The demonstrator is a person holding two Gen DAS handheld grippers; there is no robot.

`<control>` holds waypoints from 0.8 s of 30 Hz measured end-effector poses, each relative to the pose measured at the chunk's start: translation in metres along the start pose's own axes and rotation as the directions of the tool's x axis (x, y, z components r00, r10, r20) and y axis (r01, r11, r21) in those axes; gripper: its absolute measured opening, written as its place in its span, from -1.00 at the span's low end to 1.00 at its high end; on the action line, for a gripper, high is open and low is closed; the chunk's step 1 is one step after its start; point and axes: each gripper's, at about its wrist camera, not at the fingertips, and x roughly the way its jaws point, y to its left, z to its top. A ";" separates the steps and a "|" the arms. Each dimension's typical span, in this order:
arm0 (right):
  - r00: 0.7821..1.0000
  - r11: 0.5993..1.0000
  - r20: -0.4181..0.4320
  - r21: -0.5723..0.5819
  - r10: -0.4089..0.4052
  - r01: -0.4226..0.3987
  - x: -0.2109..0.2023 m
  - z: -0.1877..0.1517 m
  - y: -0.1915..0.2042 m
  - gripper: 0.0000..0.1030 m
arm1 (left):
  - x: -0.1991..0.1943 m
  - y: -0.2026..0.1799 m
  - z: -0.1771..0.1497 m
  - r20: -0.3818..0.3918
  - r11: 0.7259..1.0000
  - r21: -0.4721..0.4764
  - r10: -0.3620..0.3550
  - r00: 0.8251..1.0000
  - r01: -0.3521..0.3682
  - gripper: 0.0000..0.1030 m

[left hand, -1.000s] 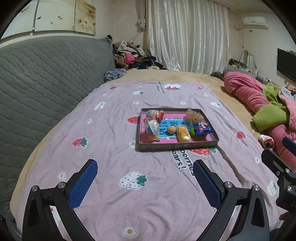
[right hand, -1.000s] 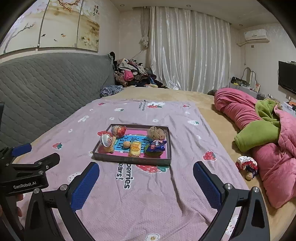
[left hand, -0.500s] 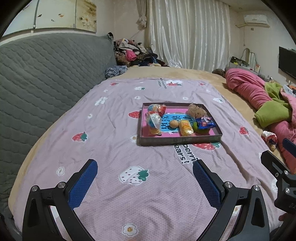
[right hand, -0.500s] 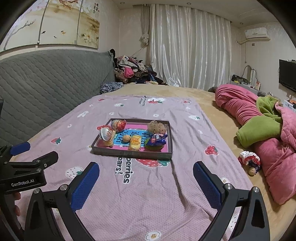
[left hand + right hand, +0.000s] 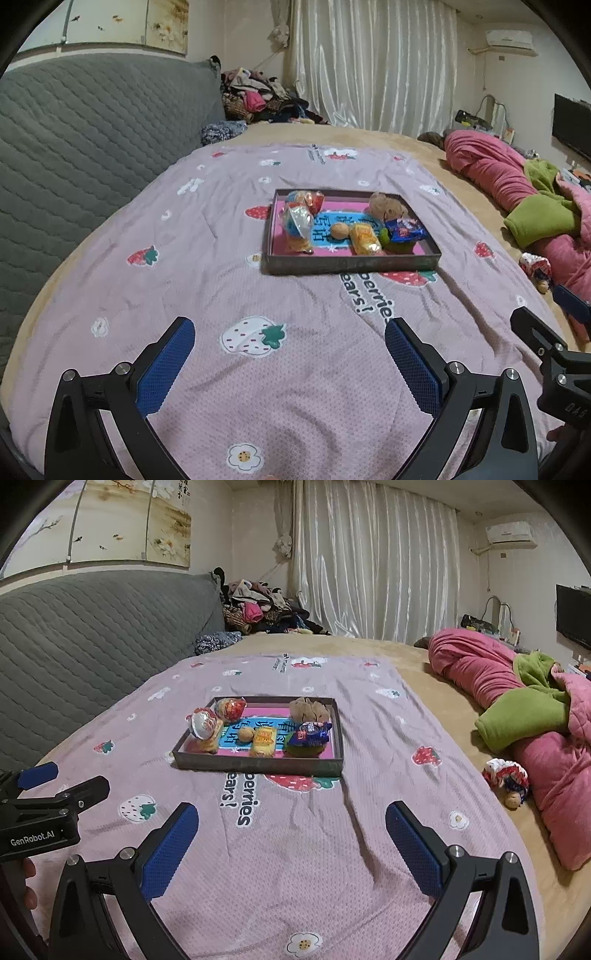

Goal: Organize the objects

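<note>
Both grippers draw nearer the tray, fingers spread and empty.

Over the last second the pink strawberry blanket [image 5: 207, 280] fills more of each view and the tray [image 5: 351, 264] sits larger, now in the upper middle of both frames, so the approach looks under way. The left gripper [image 5: 288, 365] and right gripper [image 5: 291, 843] hover low in frame, jaws wide apart, grasping nothing. Inside the tray nothing has shifted: brown plush toy [image 5: 309, 708] at the upper right, blue snack packet [image 5: 309, 734] below it, yellow packet [image 5: 263, 740] and small round nut [image 5: 245, 734] mid-tray, wrapped sweets [image 5: 207, 723] left. A small doll [image 5: 508, 781] lies off the blanket, right of frame. Whether sorting is beginning or done, the scene fits both.
</note>
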 end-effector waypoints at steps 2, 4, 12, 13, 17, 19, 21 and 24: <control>1.000 1.000 -0.003 -0.002 -0.004 0.004 0.001 -0.002 0.000 0.99 | 0.004 0.000 -0.003 -0.005 1.000 0.000 0.002 1.000 -0.002 0.99; 1.000 1.000 -0.005 -0.003 -0.006 0.006 0.003 -0.004 0.000 0.99 | 0.007 0.002 -0.005 -0.008 1.000 -0.004 0.000 1.000 0.000 0.99; 1.000 1.000 -0.015 -0.003 -0.007 0.007 0.008 -0.009 -0.002 0.99 | 0.018 0.004 -0.013 -0.026 1.000 -0.011 0.007 1.000 -0.007 0.99; 1.000 1.000 -0.018 -0.004 -0.008 0.008 0.009 -0.010 -0.002 0.99 | 0.020 0.004 -0.014 -0.030 1.000 -0.010 0.006 1.000 -0.006 0.99; 1.000 1.000 -0.026 -0.005 -0.010 0.010 0.012 -0.014 -0.002 0.99 | 0.024 0.004 -0.016 -0.035 1.000 -0.010 0.004 0.999 -0.004 0.99; 1.000 1.000 -0.026 -0.004 -0.010 0.010 0.013 -0.015 -0.003 0.99 | 0.027 0.003 -0.018 -0.039 1.000 -0.009 0.005 0.999 -0.006 0.99; 1.000 1.000 -0.026 -0.005 -0.007 0.007 0.015 -0.017 -0.003 0.99 | 0.030 0.002 -0.021 -0.039 1.000 -0.001 0.006 0.999 -0.006 0.99; 0.999 1.000 -0.032 -0.006 -0.010 0.010 0.018 -0.020 -0.004 0.99 | 0.035 0.001 -0.024 -0.048 1.000 0.001 0.007 0.999 -0.007 0.99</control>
